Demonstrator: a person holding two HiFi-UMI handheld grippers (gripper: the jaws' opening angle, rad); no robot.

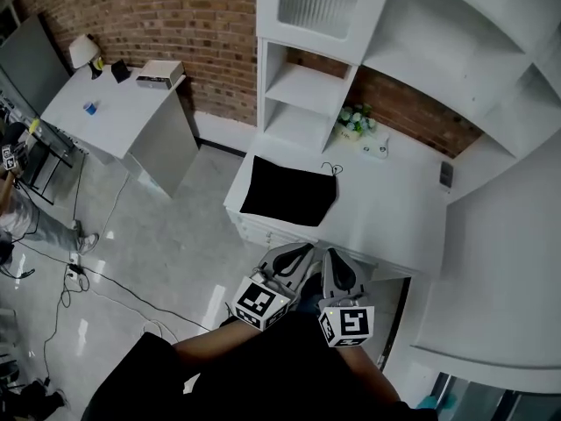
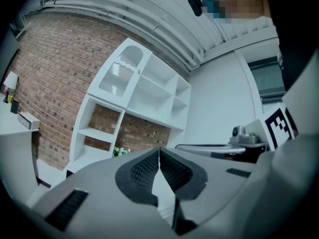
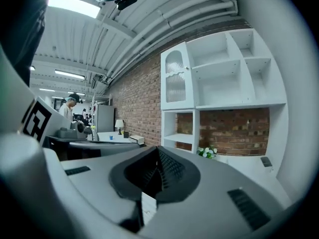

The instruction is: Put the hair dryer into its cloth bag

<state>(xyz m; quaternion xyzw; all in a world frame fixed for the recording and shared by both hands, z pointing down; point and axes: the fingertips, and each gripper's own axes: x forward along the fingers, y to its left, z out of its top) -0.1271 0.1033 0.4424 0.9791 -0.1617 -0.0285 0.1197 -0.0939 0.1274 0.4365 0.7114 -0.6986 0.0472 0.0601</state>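
A black bag (image 1: 289,193) lies at the counter's (image 1: 394,209) front left corner. The left claw (image 1: 296,254) and right claw (image 1: 336,261) are clenched, empty.

1. Cloth bag (image 1: 289,191), black: one.
2. Grippers: two, namely the left gripper (image 1: 302,253) and the right gripper (image 1: 333,260).
3. Marker cubes: two, being the left cube (image 1: 260,303) and the right cube (image 1: 347,324).
4. White counter (image 1: 394,209): one.
5. Shelf unit (image 1: 298,86), white: one.
6. Flower bunch (image 1: 353,119): one.
7. Small dark device (image 1: 446,174): one.
8. White desk (image 1: 131,121): one.
9. On that desk, one of each: lamp (image 1: 83,51), white box (image 1: 159,74), blue item (image 1: 90,107), black item (image 1: 120,70).
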